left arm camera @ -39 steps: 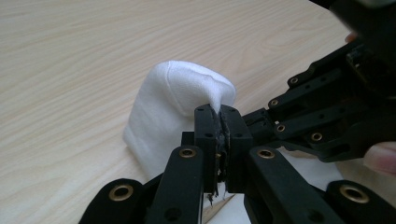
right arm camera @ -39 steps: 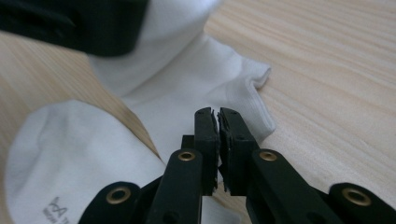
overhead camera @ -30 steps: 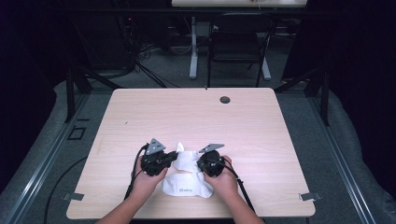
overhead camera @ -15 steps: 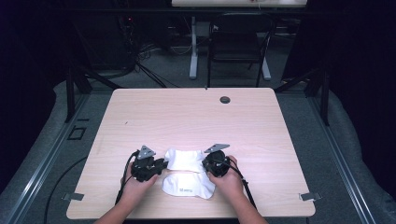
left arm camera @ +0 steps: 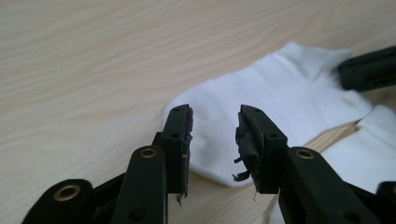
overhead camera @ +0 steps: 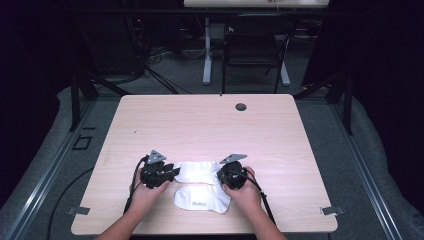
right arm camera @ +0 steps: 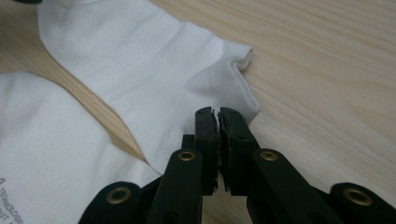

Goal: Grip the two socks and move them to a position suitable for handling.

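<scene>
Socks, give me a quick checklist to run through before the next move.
1. Left gripper let go: ok. Its jaws have just been opening, and the pads are off the upper sock, whose end lies under the gap.
2. Right gripper grip: ok. It is shut on the upper sock's cuff end.
3. Upper sock flat on the table: ok, apart from a small fold at the cuff corner.
4. Lower sock apart from the upper one: cannot tell. The gap narrows to nothing near the right gripper.
5. Lower sock untouched by either gripper: ok.
</scene>
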Demonstrator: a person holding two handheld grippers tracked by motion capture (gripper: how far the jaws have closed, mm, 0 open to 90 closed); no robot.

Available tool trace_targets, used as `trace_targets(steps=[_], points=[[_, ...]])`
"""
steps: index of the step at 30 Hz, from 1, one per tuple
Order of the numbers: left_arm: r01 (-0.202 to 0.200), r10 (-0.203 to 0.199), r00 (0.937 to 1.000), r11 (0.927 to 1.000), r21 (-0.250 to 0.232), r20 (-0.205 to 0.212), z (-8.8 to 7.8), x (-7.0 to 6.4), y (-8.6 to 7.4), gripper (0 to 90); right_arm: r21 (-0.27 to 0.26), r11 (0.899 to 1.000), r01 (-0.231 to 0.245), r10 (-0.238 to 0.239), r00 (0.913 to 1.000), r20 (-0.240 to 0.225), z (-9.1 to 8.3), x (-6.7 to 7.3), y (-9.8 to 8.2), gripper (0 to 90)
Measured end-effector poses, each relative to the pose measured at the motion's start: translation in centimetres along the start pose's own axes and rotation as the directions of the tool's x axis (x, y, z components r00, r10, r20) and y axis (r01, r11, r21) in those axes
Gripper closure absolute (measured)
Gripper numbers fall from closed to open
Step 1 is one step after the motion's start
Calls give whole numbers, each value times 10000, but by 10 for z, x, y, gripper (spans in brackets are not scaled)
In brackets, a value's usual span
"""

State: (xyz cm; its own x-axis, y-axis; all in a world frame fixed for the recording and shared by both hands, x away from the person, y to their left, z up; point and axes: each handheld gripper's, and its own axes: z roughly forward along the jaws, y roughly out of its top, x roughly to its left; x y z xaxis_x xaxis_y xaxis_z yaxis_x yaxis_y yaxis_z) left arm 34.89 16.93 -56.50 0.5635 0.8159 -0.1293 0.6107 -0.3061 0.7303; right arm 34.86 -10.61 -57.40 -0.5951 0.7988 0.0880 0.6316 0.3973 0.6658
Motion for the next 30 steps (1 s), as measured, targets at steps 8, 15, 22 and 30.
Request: trace_targets(steps=[8,15,22,30], points=[[-324,322,9995,9989,345,70,5,2,-13,626,-125,9992,-382,382,9993,-37,-3,-7,-4,858],[-412,406,9984,9990,152,390,3,-2,-13,592,-194,9987,-480,480,9988,-37,-5,-9,-6,859],[-448,459,9976,9987,-231,525,-2,-4,-9,585,-199,9984,-535,535,9986,18,-7,-12,-8,846],[-389,399,9989,9982,-447,227,-5,4,-3,557,-410,9976,-559,561,9984,26,-15,-10,-6,785]])
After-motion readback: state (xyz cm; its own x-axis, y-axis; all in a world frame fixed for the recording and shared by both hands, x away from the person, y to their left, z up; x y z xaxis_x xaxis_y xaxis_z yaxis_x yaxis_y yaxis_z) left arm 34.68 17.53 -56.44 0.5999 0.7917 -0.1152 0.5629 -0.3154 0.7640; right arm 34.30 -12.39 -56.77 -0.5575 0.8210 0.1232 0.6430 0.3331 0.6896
